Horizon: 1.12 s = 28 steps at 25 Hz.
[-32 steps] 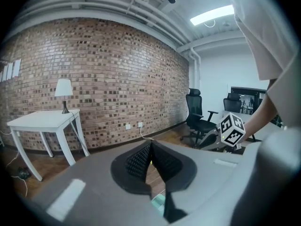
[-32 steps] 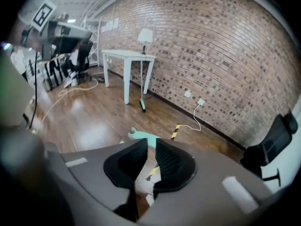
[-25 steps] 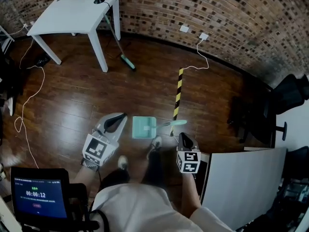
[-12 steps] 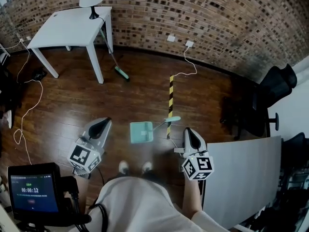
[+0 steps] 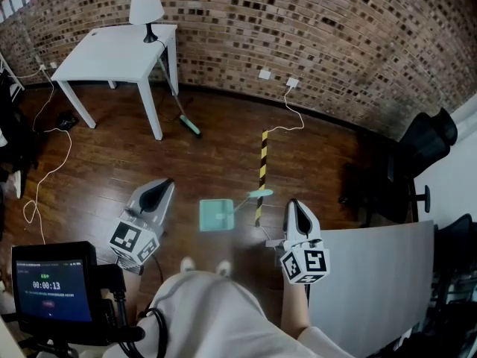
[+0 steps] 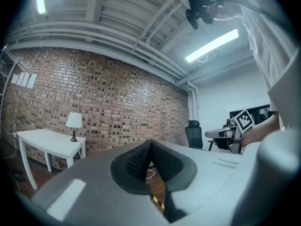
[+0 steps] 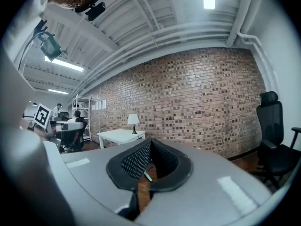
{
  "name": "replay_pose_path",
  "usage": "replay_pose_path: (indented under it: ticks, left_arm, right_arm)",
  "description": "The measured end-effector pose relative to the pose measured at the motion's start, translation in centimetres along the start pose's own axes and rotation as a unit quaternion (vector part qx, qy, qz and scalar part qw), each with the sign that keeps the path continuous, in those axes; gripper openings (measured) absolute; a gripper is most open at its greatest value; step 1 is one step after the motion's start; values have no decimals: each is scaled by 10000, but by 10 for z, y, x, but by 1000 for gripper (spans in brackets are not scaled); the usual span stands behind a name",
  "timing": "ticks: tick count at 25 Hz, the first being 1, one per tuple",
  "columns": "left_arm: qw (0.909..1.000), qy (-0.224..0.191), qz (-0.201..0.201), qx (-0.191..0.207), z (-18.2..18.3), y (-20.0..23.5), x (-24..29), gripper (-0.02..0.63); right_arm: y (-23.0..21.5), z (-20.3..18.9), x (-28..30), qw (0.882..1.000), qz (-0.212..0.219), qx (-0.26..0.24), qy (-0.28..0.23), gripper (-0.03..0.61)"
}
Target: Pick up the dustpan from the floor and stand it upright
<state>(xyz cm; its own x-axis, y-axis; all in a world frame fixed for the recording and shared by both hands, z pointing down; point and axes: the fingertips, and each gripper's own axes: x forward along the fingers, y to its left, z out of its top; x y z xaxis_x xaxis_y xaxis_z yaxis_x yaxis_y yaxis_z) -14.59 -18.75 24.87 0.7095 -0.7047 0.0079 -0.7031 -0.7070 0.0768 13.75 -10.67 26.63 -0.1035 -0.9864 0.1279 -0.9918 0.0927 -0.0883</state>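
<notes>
A mint-green dustpan (image 5: 217,215) rests on the wooden floor in front of the person's feet, its handle (image 5: 257,195) pointing right and away. I cannot tell whether it lies flat or stands. My left gripper (image 5: 161,187) hangs to its left, shut and empty, well apart from it. To the right of the handle is my right gripper (image 5: 294,206), also shut and empty, touching nothing. In the left gripper view the left gripper (image 6: 150,142) has its pads closed together against a brick wall. The right gripper view shows the right gripper (image 7: 150,141) the same way.
A white table (image 5: 112,54) with a lamp (image 5: 147,10) stands at the back left, a broom (image 5: 181,112) leaning on it. A yellow-black striped strip (image 5: 261,171) lies beyond the dustpan. Cables (image 5: 45,162), black office chairs (image 5: 417,151), a white panel (image 5: 373,274) and a timer screen (image 5: 48,289) surround me.
The person has straightened up and both grippers have risen. The right gripper has come away from the dustpan's handle. The feet have drawn back from the pan.
</notes>
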Motion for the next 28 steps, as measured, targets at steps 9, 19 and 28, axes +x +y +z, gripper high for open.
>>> replay_pose_path:
  ticks: [9,19,28]
  left_arm:
    - [9999,-61,-48,-70,7,-12,-16,2]
    - [9994,-40,-351,7,-1,-3,-57,2]
    - [9994,8,-327,-61,-13,-45,-116,2]
  right_arm:
    - [8,3,-16,10000,-58,-53,-51,12]
    - [42,3,-63,9985,-543,15,-49,12]
    - [56,-9,-126,9986,-533,32,-42,12]
